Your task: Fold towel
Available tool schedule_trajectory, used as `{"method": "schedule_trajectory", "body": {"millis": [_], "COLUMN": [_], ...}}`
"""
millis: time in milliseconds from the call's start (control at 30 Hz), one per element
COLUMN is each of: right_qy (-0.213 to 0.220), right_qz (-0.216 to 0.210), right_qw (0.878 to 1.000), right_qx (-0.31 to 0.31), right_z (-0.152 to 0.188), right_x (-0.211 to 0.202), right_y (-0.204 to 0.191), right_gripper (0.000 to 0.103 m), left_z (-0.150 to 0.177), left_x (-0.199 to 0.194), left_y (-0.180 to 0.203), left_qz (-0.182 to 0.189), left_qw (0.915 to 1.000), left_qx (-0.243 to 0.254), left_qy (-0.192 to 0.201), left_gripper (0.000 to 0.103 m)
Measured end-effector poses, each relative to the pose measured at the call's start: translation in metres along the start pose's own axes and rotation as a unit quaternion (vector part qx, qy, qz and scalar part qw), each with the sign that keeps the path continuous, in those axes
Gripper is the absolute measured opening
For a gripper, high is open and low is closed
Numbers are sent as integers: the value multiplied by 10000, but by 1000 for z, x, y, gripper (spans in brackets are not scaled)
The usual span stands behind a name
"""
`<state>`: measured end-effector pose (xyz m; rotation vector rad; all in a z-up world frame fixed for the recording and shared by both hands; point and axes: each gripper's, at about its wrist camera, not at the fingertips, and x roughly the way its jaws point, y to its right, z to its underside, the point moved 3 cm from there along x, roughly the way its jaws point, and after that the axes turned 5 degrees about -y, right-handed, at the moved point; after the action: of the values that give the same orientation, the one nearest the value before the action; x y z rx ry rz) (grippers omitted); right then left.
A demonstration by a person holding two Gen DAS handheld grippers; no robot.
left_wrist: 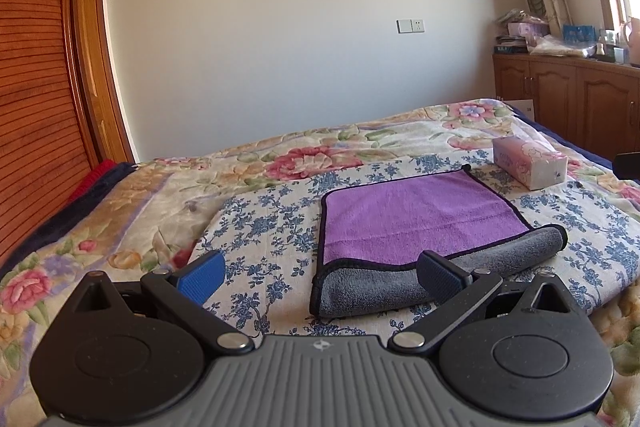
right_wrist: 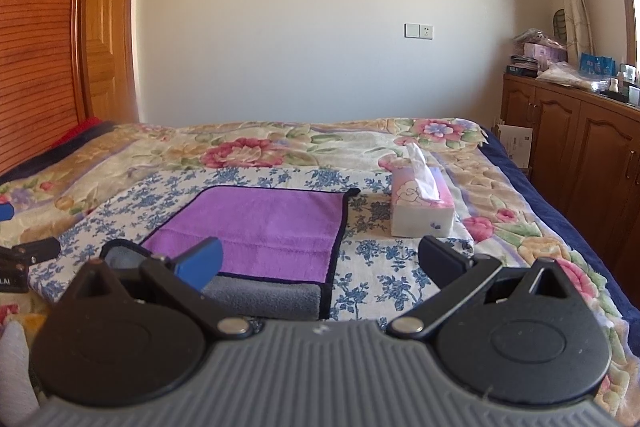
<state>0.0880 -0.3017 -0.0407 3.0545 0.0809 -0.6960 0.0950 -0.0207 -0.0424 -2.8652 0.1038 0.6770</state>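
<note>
A purple towel point(left_wrist: 416, 211) with a black hem and a grey underside lies on a blue-flowered cloth point(left_wrist: 272, 223) on the bed. Its near edge is turned over into a grey roll point(left_wrist: 380, 283). My left gripper point(left_wrist: 320, 273) hovers just short of that rolled edge, open, its right finger point(left_wrist: 440, 277) over the grey part. In the right wrist view the same towel point(right_wrist: 264, 223) lies ahead and to the left. My right gripper point(right_wrist: 320, 261) is open over the towel's near right corner, with nothing between its fingers.
A pink tissue box point(right_wrist: 420, 211) stands just right of the towel, also the tissue box point(left_wrist: 528, 161) in the left view. A wooden cabinet point(right_wrist: 580, 155) with clutter on top runs along the right wall. A slatted headboard point(left_wrist: 32, 107) is at the left.
</note>
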Motion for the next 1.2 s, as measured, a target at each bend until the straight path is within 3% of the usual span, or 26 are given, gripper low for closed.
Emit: {"method": "schedule_trajectory", "body": {"millis": [1200], "right_qy": [-389], "right_qz": [-198], "right_qw": [9990], "right_qx": [-114], "right_z": [-5], "right_x": [65], "right_y": [-7], "right_gripper": [103], "left_z": [-3], "left_x": [76], "left_y": [-4], "left_qz": [180], "left_qw": [9988], "left_qx": [-106], "left_qy": [-438], "left_gripper": [103]}}
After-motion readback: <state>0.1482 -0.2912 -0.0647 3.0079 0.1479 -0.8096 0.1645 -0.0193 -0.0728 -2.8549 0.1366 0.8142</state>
